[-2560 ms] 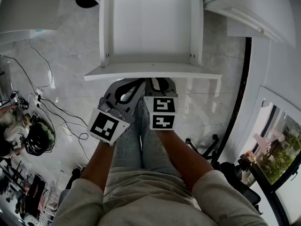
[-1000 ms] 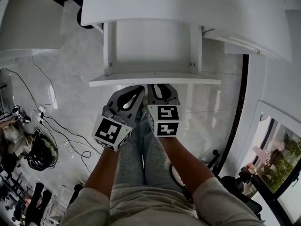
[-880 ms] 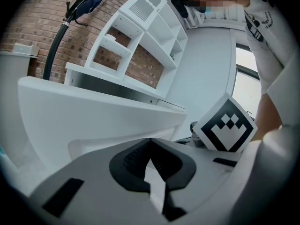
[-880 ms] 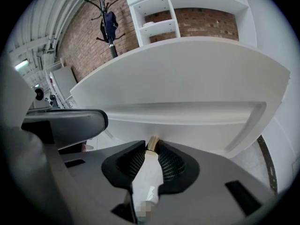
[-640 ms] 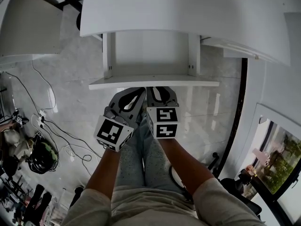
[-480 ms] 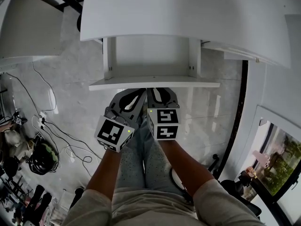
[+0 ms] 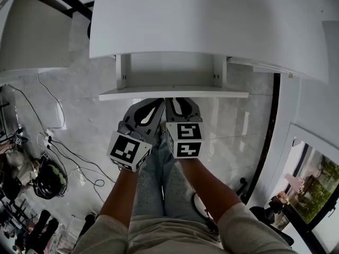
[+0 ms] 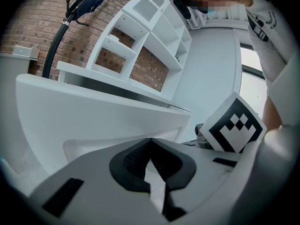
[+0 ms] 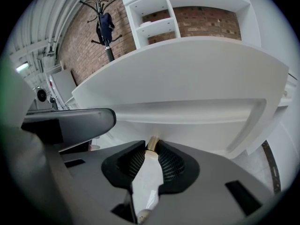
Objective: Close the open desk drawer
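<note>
Presently, item: desk drawer (image 7: 172,67), partly open. Its front panel (image 7: 175,93) lies directly ahead of both sets of fingertips and seems to touch them. Its box runs on beyond them under the desktop (image 7: 212,20).

Left gripper (image 7: 158,101): jaws closed tip to tip, nothing between them. Right gripper (image 7: 178,100): jaws slightly parted, clamping nothing. A small brass-coloured piece (image 9: 152,144) sits at their gap; its nature is unclear.

Risks, as judged:
- Both contacts sit close together near the panel's middle. An uneven push from one hand could skew the drawer on its runners and jam it.
- The tips angle downward and could slide off under the panel's lower edge.
- A hard shove could slam the drawer.

Surroundings: a pale marble-look floor (image 7: 79,99) lies beneath the fingers, with loose cables (image 7: 69,152) well off to their left. White shelving (image 8: 150,41), a brick wall (image 8: 28,27) and a coat stand (image 9: 105,22) stand beyond the fingertips.
</note>
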The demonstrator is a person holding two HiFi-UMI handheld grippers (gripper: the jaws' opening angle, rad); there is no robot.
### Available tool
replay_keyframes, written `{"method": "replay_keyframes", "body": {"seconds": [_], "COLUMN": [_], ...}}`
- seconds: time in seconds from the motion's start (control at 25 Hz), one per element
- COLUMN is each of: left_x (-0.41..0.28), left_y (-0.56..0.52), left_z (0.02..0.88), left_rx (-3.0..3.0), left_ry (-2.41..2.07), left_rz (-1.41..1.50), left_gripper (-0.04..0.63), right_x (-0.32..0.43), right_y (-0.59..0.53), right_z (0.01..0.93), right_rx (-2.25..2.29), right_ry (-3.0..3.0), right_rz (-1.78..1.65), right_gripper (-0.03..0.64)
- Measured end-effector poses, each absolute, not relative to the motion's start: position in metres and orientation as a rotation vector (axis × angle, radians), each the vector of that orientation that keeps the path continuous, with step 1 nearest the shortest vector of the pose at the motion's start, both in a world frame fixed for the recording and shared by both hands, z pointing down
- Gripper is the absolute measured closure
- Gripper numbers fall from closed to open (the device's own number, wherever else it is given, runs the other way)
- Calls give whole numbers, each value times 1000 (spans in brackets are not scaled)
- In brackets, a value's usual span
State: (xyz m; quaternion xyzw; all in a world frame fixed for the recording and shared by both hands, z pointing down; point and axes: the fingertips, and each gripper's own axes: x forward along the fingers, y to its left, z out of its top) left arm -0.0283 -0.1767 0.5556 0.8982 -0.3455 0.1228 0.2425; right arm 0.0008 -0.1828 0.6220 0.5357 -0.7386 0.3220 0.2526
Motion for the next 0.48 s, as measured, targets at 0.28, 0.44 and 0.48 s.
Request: {"method": "replay_keyframes", "body": {"seconds": [0.28,0.44,0.48], "left_x": [-28,-26,-26], "left_y": [-196,-208,-211], "left_z": [558,558,559], "left_rx": [2459,2462,2461], "left_ry": [-969,-978,-978], "left_rz": [331,323,321], "left_gripper": [578,578,578], "right_x": [1,2,2], "right_y": [-200,-209,-211], "right_z": [622,622,623], "right_rx": [1462,1464,1464], "right_ry": [-2022,-2024,-2024], "right_rz": [878,871,871], "right_gripper": [514,514,514]}}
